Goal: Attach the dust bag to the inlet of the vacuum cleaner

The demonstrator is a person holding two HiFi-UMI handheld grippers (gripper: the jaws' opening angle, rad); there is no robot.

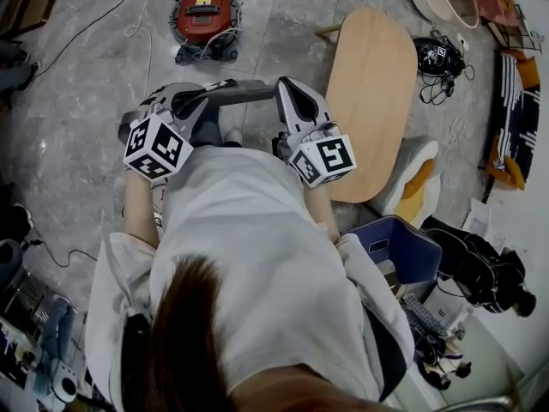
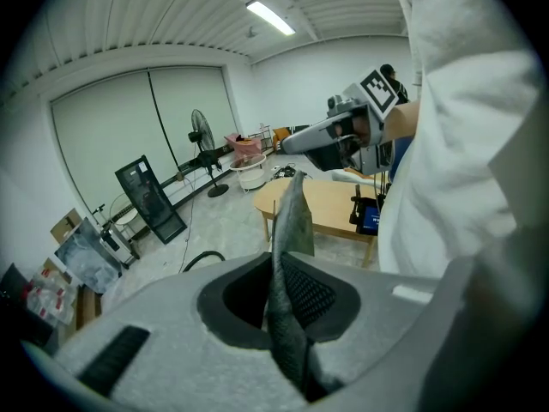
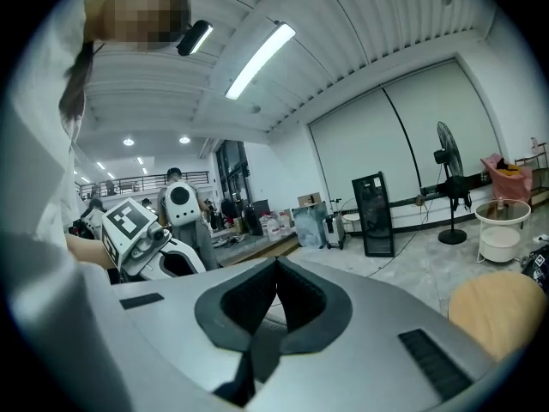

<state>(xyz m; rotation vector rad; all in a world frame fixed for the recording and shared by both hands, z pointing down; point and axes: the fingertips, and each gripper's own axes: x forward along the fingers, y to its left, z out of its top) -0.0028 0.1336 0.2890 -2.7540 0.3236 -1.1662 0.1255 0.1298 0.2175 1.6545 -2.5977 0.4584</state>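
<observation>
In the head view a red vacuum cleaner [image 1: 204, 20] stands on the grey floor ahead of me, well apart from both grippers. The grey dust bag [image 1: 230, 94] hangs stretched between the two grippers in front of the person's white top. My left gripper [image 1: 182, 103] is shut on one end; in the left gripper view the grey fabric [image 2: 287, 256] rises out of the closed jaws. My right gripper [image 1: 283, 90] is shut on the other end, and a thin dark fold [image 3: 257, 350] sits pinched between its pads. From the left gripper view the right gripper [image 2: 296, 147] shows beyond the bag.
An oval wooden table [image 1: 371, 101] stands close on the right, with a blue seat [image 1: 403, 247] and cluttered gear beyond it. Cables trail on the floor near the vacuum. A standing fan [image 2: 202, 136] and a black rack [image 2: 150, 200] stand by the far wall.
</observation>
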